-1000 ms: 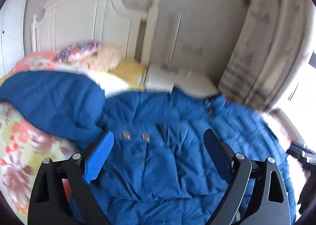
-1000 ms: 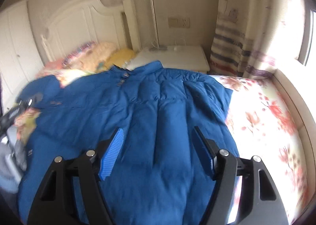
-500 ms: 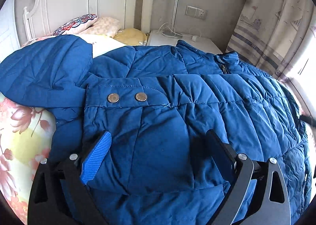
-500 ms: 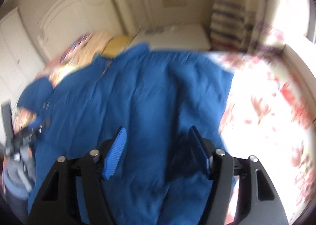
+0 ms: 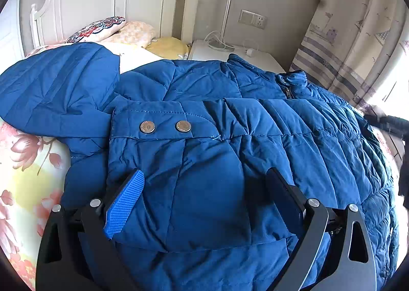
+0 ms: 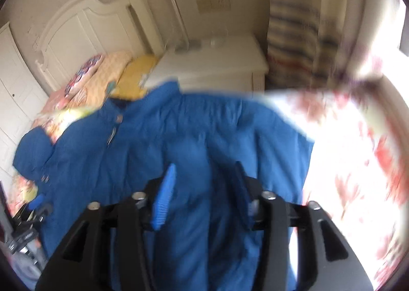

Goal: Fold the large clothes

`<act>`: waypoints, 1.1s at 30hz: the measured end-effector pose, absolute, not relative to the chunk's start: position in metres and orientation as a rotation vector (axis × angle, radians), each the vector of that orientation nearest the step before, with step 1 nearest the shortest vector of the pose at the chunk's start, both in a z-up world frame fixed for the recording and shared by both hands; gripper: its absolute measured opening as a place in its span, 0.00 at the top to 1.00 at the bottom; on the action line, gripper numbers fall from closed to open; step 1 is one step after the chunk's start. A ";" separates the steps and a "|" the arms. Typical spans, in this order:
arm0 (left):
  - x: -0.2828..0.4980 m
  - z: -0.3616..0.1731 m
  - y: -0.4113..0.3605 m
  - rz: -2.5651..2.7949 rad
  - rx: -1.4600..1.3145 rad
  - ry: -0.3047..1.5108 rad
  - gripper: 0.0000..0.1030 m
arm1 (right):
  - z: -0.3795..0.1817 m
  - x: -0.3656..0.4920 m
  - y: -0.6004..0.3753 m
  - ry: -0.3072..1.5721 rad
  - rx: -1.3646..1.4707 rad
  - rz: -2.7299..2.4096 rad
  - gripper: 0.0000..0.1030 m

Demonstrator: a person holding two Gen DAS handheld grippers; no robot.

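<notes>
Right gripper (image 6: 204, 188) narrower over jacket (image 6: 179, 132)

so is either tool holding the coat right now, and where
Left tool: open over the coat below its snaps, holding nothing. Right tool: blurred, cannot tell.

Floral bed (image 5: 23, 163) w/ blue jacket (image 5: 230, 142), pillows (image 5: 138, 33).

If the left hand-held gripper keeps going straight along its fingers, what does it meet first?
Most likely the blue padded jacket: the left hand-held gripper points down at the quilted panel just below the two snap buttons, its jaws wide open around that fabric. Nothing else shows in the line; depth is uncertain.
</notes>
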State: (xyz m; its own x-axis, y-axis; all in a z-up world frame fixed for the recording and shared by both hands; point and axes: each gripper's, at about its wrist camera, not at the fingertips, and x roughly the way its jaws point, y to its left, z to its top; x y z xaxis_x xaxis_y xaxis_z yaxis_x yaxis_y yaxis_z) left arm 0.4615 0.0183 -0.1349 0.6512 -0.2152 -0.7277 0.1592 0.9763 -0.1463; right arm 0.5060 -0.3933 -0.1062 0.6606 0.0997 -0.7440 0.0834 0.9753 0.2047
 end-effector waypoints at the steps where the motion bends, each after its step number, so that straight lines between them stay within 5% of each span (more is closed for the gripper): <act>1: 0.461 -0.135 0.019 -0.213 -0.072 0.835 0.11 | -0.106 0.518 -0.395 0.838 0.187 -0.035 0.43; 7: 0.461 -0.135 0.019 -0.217 -0.075 0.834 0.11 | -0.139 0.559 -0.415 0.978 0.200 -0.111 0.37; 12: 0.460 -0.134 0.018 -0.213 -0.070 0.837 0.11 | -0.116 0.541 -0.403 0.830 0.198 -0.119 0.27; 15: 0.459 -0.134 0.018 -0.214 -0.070 0.837 0.11 | -0.148 0.552 -0.404 0.980 0.122 -0.146 0.23; 22: 0.457 -0.133 0.017 -0.212 -0.070 0.837 0.11 | -0.108 0.509 -0.364 0.874 0.117 -0.118 0.24; 33: 0.457 -0.133 0.019 -0.216 -0.079 0.835 0.11 | -0.134 0.471 -0.291 0.959 -0.013 -0.073 0.18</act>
State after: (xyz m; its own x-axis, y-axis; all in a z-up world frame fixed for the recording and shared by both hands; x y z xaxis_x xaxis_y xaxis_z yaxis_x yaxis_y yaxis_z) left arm 0.4574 0.0190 -0.1330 0.6508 -0.2209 -0.7264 0.1590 0.9752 -0.1540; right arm 0.4713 -0.2914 -0.1344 0.5718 -0.0680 -0.8176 0.0567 0.9975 -0.0432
